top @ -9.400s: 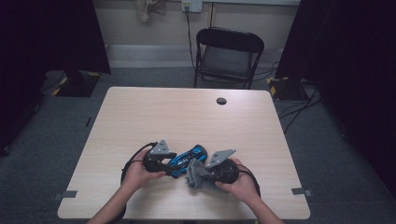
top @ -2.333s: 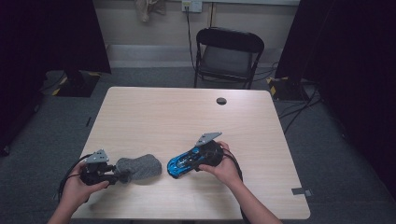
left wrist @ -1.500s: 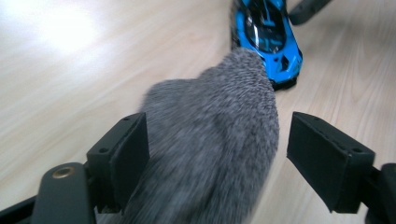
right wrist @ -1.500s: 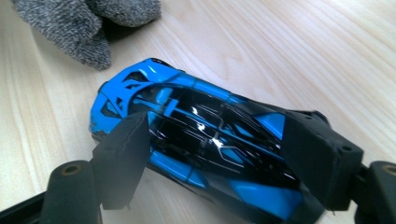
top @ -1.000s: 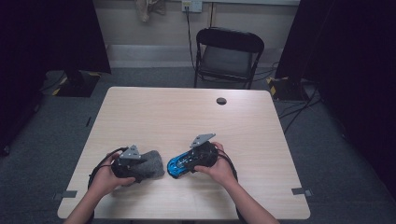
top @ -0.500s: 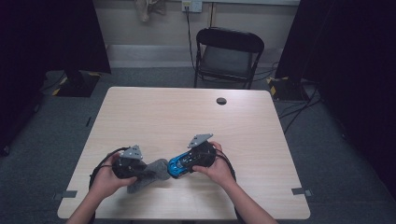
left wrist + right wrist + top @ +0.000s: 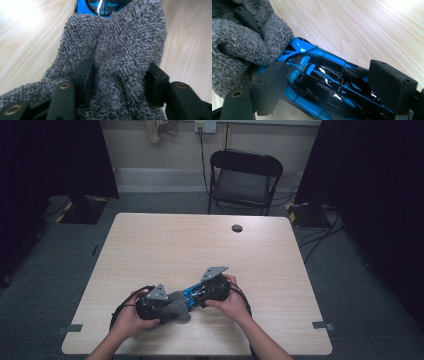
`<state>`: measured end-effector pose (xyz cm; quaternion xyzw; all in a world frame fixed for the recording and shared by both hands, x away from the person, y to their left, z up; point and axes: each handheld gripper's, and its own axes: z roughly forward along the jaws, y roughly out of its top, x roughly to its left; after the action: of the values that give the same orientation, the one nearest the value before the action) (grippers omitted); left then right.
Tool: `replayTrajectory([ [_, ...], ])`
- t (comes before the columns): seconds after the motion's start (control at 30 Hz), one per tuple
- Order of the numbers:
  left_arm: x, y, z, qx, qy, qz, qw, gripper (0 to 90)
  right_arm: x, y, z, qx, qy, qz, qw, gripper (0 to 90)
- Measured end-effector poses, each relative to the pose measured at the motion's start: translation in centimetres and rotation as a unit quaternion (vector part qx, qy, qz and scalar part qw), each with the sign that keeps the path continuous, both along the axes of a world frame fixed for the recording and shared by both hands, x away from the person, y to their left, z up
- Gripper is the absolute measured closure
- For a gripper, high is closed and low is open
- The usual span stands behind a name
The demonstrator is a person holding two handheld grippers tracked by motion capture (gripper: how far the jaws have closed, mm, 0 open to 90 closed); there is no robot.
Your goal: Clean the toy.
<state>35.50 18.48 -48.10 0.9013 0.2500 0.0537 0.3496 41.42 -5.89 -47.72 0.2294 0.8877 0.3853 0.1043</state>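
Step in hand looks like wiping the blue toy car [image 7: 324,82] with the grey terry cloth [image 7: 117,57] — car sits on the wooden surface [image 7: 165,245] near the person's edge, between the two hands.

Right gripper [image 7: 212,287]: jaws clamped on the car's sides, one pad each flank, nose pointing twd the cloth. Grip looks square, so the car shouldn't skate.

Left gripper [image 7: 152,302]: jaws have just been opening again after a quick squeeze, w/ a thick fold of cloth between them. In the left gripper view the pads sit against the pile both sides, so the cloth seems held, though prob. not tightly. Cloth's far end already lies on the car's front end.

To do it well:
- keep the right clamp steady, low on the body, not on the glossy canopy
- firm up the left hold before stroking, else the fold slips out
- wipe along the car's length, nose to tail, w/ light downward pressure — cloth bunched, not trailing
- stop short of the right pads; re-grip the car to reach the covered flanks.
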Motion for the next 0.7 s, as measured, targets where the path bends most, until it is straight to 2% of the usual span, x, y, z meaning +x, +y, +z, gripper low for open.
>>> replayTrajectory([
  [0.07, 0.1, -0.3, 0.0, 0.002, 0.0, 0.007, 1.0, 45.6, 0.0, 0.1, 0.0, 0.002, 0.0, 0.003, 1.0, 16.0],
  [0.13, 0.2, -0.4, 0.0, 0.007, 0.001, 0.015, 0.9999, 48.8, 0.0, 0.2, 0.1, -0.002, 0.001, 0.002, 1.0, 16.1],
  [0.2, 0.4, -0.4, 0.2, 0.007, 0.005, 0.027, 0.9996, 61.9, -0.1, 0.3, 0.1, -0.006, -0.002, 0.006, 1.0, 15.9],
  [0.3, 0.8, -0.2, 0.2, -0.003, 0.021, 0.051, 0.9985, 69.3, -0.1, 0.3, 0.0, -0.005, -0.001, 0.006, 1.0, 15.9],
  [0.43, 1.1, 0.5, 0.6, 0.008, 0.017, 0.071, 0.9973, 71.5, -0.1, 0.3, 0.1, -0.007, -0.001, 0.007, 1.0, 16.0],
  [0.47, 1.3, 0.8, 0.6, 0.002, 0.022, 0.077, 0.9968, 71.6, -0.1, 0.3, 0.1, -0.007, 0.0, 0.008, 0.9999, 16.0],
  [0.53, 1.6, 1.3, 0.6, 0.005, 0.021, 0.08, 0.9965, 71.7, -0.1, 0.3, 0.0, -0.005, -0.001, 0.008, 1.0, 16.1],
  [0.6, 2.0, 1.6, 0.4, -0.006, 0.026, 0.091, 0.9955, 71.7, -0.1, 0.2, 0.0, -0.005, -0.002, 0.008, 1.0, 16.1],
  [0.7, 2.6, 1.5, 0.5, 0.002, 0.019, 0.097, 0.9951, 71.7, -0.1, 0.2, 0.0, -0.005, -0.001, 0.008, 1.0, 16.0],
])
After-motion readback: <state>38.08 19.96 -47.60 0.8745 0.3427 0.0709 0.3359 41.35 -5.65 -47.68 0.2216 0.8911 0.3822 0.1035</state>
